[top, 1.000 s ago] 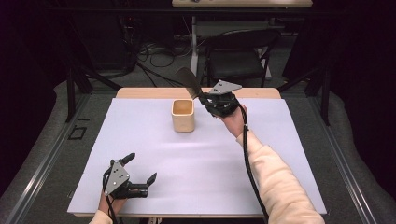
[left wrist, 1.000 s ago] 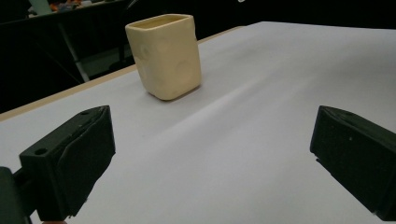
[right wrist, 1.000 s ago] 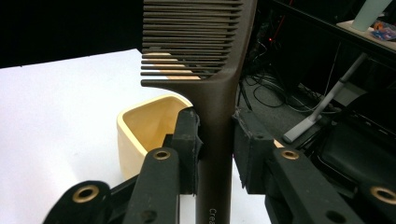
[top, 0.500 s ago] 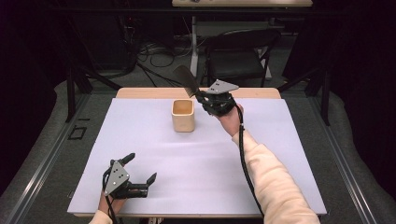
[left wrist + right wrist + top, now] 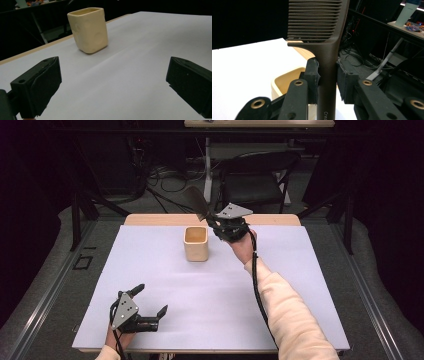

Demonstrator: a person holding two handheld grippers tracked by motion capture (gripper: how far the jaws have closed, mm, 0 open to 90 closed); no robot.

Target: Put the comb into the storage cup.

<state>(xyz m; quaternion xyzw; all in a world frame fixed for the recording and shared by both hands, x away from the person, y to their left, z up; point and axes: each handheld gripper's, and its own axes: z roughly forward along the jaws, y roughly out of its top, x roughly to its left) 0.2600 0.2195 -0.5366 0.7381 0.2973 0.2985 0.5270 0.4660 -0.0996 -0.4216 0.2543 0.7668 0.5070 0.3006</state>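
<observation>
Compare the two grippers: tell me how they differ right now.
The right gripper is shut on a dark brown plastic comb, raised beside the cream square cup; the left gripper is open, holds nothing, and sits low at the white table's near edge. Both are black and hand-held.

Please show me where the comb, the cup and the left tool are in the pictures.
comb (image 5: 329, 60): right gripper view, on its handle just below the teeth.
cup (image 5: 195, 245): high view, on its front wall.
left tool (image 5: 150, 302): high view, midway between its open jaws.

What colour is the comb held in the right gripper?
Dark brown; the comb shows best in the right gripper view, clamped by the right gripper.
</observation>
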